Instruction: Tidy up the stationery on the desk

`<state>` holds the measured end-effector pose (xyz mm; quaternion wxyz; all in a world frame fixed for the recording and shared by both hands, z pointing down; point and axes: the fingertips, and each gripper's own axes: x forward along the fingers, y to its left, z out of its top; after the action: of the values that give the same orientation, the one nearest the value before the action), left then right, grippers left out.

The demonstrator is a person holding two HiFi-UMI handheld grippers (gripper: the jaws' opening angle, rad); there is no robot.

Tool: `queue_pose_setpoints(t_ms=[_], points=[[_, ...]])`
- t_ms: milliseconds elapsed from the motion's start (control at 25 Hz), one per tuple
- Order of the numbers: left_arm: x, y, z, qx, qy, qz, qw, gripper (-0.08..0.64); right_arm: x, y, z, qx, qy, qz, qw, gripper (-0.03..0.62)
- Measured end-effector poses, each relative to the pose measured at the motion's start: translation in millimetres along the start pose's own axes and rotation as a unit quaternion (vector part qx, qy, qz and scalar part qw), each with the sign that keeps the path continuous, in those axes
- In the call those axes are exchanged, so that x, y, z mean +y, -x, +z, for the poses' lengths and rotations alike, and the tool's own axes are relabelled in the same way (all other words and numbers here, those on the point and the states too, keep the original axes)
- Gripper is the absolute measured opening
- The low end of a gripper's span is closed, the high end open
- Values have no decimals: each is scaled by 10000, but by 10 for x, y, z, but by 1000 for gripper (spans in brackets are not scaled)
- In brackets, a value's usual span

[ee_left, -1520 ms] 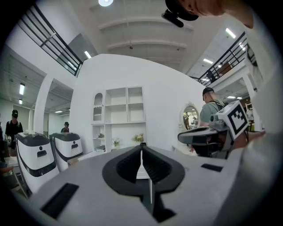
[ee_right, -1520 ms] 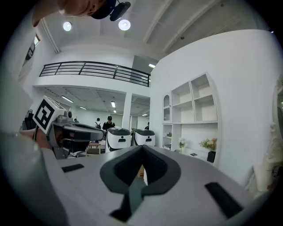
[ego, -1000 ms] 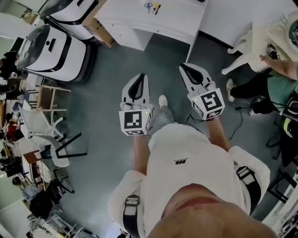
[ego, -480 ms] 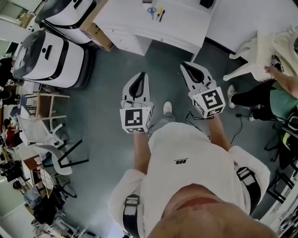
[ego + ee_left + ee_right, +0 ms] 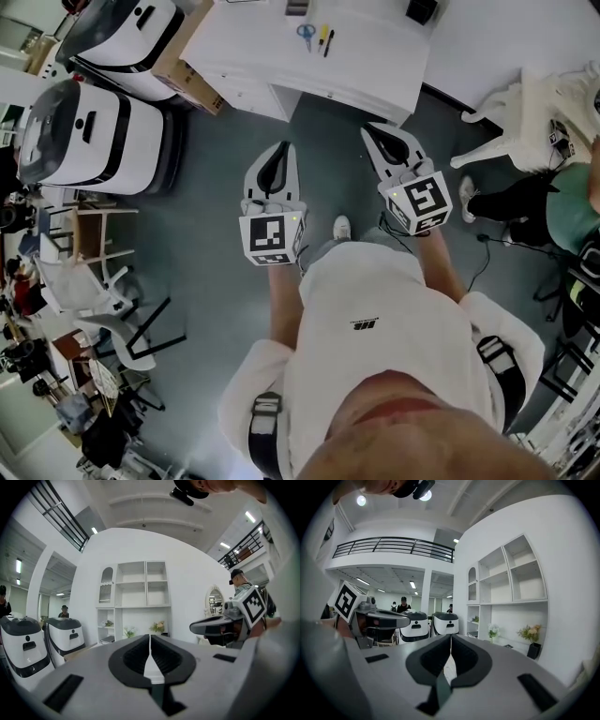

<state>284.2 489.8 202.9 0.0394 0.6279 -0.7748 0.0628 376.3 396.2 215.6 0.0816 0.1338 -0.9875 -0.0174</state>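
You are holding the left hand-held gripper [image 5: 281, 155] and the right hand-held gripper [image 5: 372, 136] with jaws pressed together on nothing, well short of the desk [image 5: 375, 56], where scissors [image 5: 304, 35] and two pens [image 5: 321, 37] are lying.

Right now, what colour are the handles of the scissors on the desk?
Blue. The scissors show best in the head view.
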Motion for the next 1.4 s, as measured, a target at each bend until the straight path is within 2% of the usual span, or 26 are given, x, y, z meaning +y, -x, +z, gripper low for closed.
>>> queue_pose_setpoints(t_ms=[680, 1400], points=[[437, -821, 18, -26, -11, -61, 10000, 0, -507, -724, -20, 46, -38, -88, 9999, -3], [978, -2176, 79, 97, -40, -74, 9999, 0, -1433, -1898, -59, 175, -254, 46, 9995, -3]])
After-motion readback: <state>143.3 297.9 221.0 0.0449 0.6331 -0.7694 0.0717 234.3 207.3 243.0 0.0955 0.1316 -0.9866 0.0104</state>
